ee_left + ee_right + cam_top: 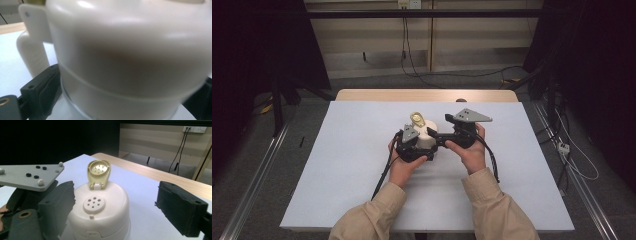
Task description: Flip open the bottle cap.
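- The squat cream plastic shaker jar [426, 138] sits mid-surface [337, 165], its yellowish flip cap [98, 173] standing open over the perforated top [93, 204].
- Left hand-held gripper [412, 150] looks clamped round the jar's body.
- Right hand-held gripper [120, 205] has its jaws wide apart, gripping nothing.
- I'd guess it's light, stiff and slippery; best held low around the body.
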The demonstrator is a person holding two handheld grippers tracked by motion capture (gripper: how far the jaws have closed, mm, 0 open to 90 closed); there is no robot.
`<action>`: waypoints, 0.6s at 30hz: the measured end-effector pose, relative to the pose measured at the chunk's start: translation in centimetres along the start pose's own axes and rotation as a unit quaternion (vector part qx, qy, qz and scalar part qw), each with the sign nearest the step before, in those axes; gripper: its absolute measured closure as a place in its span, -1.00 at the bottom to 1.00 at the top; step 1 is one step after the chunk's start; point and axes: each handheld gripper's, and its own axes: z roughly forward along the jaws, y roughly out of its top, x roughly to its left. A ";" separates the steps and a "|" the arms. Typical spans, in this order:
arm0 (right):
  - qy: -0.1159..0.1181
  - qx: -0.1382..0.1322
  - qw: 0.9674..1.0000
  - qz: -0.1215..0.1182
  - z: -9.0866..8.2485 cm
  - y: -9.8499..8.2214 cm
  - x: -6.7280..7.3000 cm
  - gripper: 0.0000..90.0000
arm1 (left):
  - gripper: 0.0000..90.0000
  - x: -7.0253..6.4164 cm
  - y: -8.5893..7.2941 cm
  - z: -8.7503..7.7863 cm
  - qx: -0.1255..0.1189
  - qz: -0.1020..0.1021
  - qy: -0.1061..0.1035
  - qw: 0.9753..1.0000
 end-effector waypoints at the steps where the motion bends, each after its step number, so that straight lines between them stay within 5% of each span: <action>1: 0.000 -0.001 1.000 -0.001 -0.1 -0.1 0.0 -0.70 | -0.93 0.0 0.0 -0.1 0.005 -0.001 -0.002 1.000; 9: -0.004 0.008 1.000 -0.012 -1.3 -1.1 0.0 -0.75 | -0.92 0.4 -0.5 -0.9 0.027 0.005 -0.012 1.000; 18: -0.005 0.013 1.000 -0.007 -2.9 -2.2 -0.2 -0.78 | -0.91 1.0 -0.9 -2.9 0.018 0.000 -0.011 1.000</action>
